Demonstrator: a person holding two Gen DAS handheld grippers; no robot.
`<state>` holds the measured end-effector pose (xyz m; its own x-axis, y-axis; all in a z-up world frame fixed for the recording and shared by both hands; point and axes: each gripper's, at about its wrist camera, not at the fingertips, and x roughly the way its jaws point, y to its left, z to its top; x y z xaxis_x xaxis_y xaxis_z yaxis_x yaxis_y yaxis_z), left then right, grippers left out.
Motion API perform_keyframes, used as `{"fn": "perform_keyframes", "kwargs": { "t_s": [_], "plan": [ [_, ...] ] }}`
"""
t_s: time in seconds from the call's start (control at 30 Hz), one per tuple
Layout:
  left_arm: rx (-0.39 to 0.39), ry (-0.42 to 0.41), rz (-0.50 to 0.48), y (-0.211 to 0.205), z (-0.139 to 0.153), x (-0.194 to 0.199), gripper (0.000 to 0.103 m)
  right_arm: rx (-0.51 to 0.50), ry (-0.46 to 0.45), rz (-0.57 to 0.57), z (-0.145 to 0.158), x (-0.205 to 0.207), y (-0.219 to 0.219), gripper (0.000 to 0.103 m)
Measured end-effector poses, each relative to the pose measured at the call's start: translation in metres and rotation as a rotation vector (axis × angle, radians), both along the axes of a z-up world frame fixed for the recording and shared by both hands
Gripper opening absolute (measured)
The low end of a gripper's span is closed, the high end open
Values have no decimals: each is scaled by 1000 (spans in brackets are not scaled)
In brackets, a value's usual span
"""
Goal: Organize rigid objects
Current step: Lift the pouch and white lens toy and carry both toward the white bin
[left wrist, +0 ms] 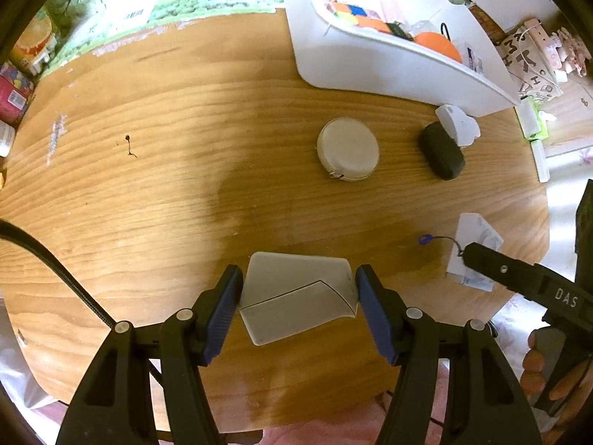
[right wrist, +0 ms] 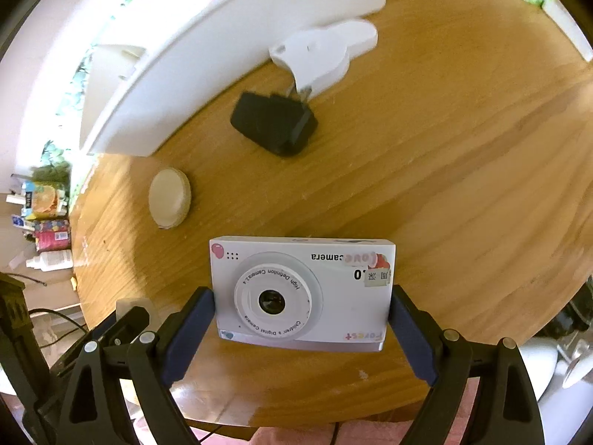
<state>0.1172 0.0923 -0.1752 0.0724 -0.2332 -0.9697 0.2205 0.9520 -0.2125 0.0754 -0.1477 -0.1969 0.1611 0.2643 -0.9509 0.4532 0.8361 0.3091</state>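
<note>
1. White and angular, a smooth plastic case with a dark seam across its face (left wrist: 296,296) sits between the blue pads of my left gripper (left wrist: 298,309) at the lower middle of the left wrist view; both pads press its sides, so I am holding it above the round wooden table (left wrist: 148,185).
2. Right of centre in that view a cream round disc-shaped case (left wrist: 348,148) lies flat on the wood, and further right a black rounded block (left wrist: 441,154) touches a white moulded plastic piece (left wrist: 457,124).
3. Across the upper right stands a white plastic bin (left wrist: 370,66) with a multicoloured puzzle cube (left wrist: 355,15) and an orange ball (left wrist: 439,44) inside.
4. At the lower right edge my right gripper's black finger reaches in, with my right hand (left wrist: 545,371) below it.
5. In the right wrist view, my right gripper (right wrist: 302,328) clamps a white children's digital camera with a round lens ring (right wrist: 302,293) at the lower middle, pads on both short ends, lens toward me and lettering upside down.
6. Above it the black block (right wrist: 274,124) and white moulded piece (right wrist: 322,53) lie beside the bin's wall (right wrist: 222,55); the cream disc (right wrist: 169,198) rests at middle left.
</note>
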Motion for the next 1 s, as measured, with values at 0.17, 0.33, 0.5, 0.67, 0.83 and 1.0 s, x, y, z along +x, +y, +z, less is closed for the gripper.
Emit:
{"fn": "perform_keyframes", "kwargs": {
  "t_s": [0.17, 0.33, 0.5, 0.67, 0.83, 1.0],
  "plan": [
    [10, -40, -13, -11, 13, -1, 67, -17, -51, 21, 17, 2, -2, 92],
    [11, -79, -12, -29, 31, -1, 67, -21, -112, 52, 39, 4, -17, 92],
    [15, -127, 9, -46, 53, 2, 67, -47, -179, 117, 61, 13, -40, 92],
    [21, -168, 45, -63, 74, 7, 67, -58, -244, 176, 76, 26, -57, 92],
    [43, -220, 50, -82, 92, 15, 67, -55, -297, 219, 90, 38, -79, 92],
    [54, -252, 56, -98, 105, 23, 67, -62, -347, 248, 99, 53, -91, 92]
  ]
}}
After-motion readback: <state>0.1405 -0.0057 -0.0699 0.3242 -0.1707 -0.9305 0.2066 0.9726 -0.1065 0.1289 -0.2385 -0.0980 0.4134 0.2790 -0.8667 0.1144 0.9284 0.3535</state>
